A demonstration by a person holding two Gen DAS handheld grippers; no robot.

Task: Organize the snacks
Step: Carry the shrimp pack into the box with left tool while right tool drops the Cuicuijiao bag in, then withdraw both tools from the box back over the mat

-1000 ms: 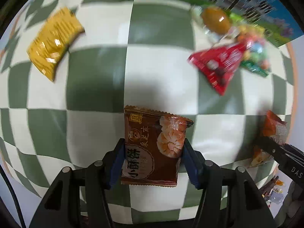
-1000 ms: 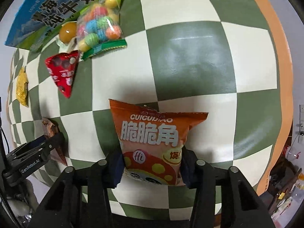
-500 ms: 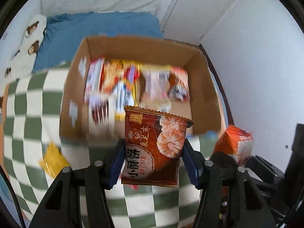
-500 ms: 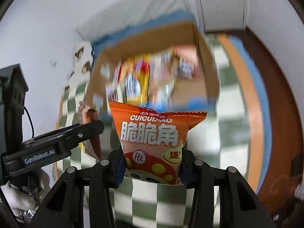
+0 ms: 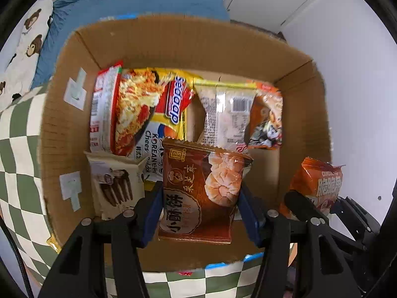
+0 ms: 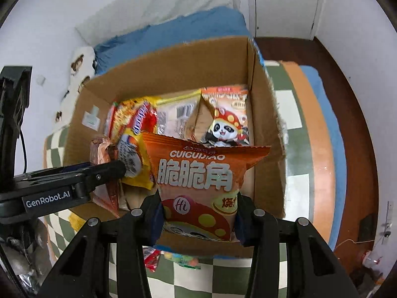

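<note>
Left gripper [image 5: 201,213] clamps the brown biscuit packet [image 5: 202,191], right gripper [image 6: 199,219] the orange crisp bag [image 6: 201,183] — both over the cardboard box [image 5: 198,47]; lower each into bare floor space before releasing.

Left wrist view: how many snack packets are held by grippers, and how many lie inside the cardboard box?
Held by grippers: 2, brown packet in left gripper, orange packet in right gripper.
Lying in cardboard box: 5 clearly visible; more may be hidden.
Total: 7

Both wrist cams look steeply down at close range into the open brown cardboard box [image 5: 188,47] [image 6: 173,74], left view from left, right from right, sharing its interior.
</note>
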